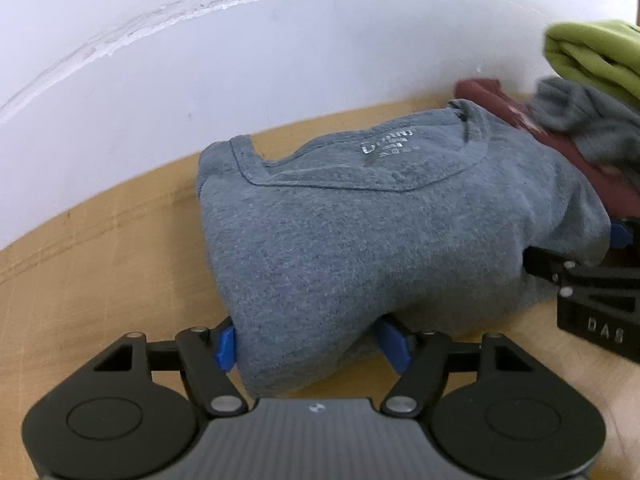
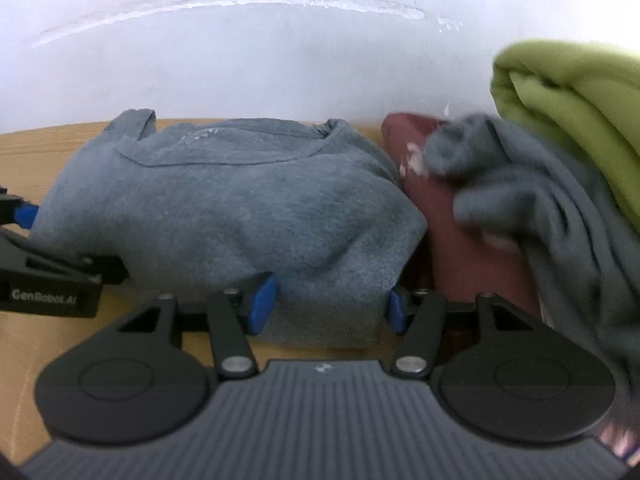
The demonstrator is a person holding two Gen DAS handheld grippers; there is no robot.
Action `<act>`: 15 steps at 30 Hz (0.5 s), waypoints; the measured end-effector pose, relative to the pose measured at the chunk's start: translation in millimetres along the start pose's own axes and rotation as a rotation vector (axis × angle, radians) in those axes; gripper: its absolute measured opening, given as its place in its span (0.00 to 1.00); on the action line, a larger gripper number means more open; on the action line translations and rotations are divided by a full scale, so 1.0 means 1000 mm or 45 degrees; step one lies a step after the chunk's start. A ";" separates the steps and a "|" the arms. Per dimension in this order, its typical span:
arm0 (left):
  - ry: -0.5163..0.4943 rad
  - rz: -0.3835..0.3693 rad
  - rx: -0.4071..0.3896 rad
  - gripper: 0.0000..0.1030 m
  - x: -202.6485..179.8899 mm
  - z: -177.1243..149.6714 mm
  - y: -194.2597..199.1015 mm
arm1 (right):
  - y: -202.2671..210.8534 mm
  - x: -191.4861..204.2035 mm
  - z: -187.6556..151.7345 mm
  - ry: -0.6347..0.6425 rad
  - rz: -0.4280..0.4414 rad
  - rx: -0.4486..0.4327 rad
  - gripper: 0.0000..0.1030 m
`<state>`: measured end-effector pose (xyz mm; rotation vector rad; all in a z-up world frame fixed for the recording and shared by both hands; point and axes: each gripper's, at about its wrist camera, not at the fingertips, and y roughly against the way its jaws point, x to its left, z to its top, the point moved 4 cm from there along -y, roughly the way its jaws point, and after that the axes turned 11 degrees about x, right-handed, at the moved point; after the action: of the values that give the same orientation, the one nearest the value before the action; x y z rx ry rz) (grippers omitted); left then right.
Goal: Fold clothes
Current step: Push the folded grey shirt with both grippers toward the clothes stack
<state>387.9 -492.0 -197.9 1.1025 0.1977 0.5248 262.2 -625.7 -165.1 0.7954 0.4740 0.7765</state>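
A folded blue-grey T-shirt (image 1: 360, 220) lies on the wooden table (image 1: 100, 260), collar toward the white wall; it also shows in the right wrist view (image 2: 240, 208). My left gripper (image 1: 310, 344) has its blue pads on either side of the shirt's near left corner, jaws wide with the thick fold between them. My right gripper (image 2: 326, 304) likewise straddles the shirt's near right corner with its pads against the cloth. The right gripper shows at the right edge of the left wrist view (image 1: 592, 280), the left gripper at the left edge of the right wrist view (image 2: 48, 272).
A heap of clothes lies right of the shirt: a maroon garment (image 2: 460, 240), a grey one (image 2: 540, 220) and a green one (image 2: 580, 112) on top. A white wall (image 1: 240, 60) rises just behind the table. Bare wood lies to the left.
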 end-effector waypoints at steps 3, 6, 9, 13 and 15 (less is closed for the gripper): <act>0.008 0.005 -0.005 0.70 0.001 0.015 -0.009 | -0.014 -0.006 0.016 -0.022 -0.002 -0.007 0.56; -0.001 0.024 -0.019 0.71 0.000 0.023 -0.015 | -0.023 -0.007 0.026 -0.006 -0.008 -0.022 0.56; 0.000 0.028 -0.027 0.72 0.001 0.028 -0.019 | -0.030 -0.008 0.032 0.010 0.015 -0.025 0.56; 0.007 0.029 -0.023 0.72 0.000 0.036 -0.023 | -0.027 -0.010 0.025 -0.017 0.048 -0.010 0.56; 0.017 0.030 -0.013 0.71 -0.001 0.037 -0.022 | -0.020 -0.008 0.020 -0.024 0.042 -0.012 0.56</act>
<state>409.3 -529.7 -201.0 1.0930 0.1939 0.5535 278.3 -650.0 -167.4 0.8033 0.4407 0.8006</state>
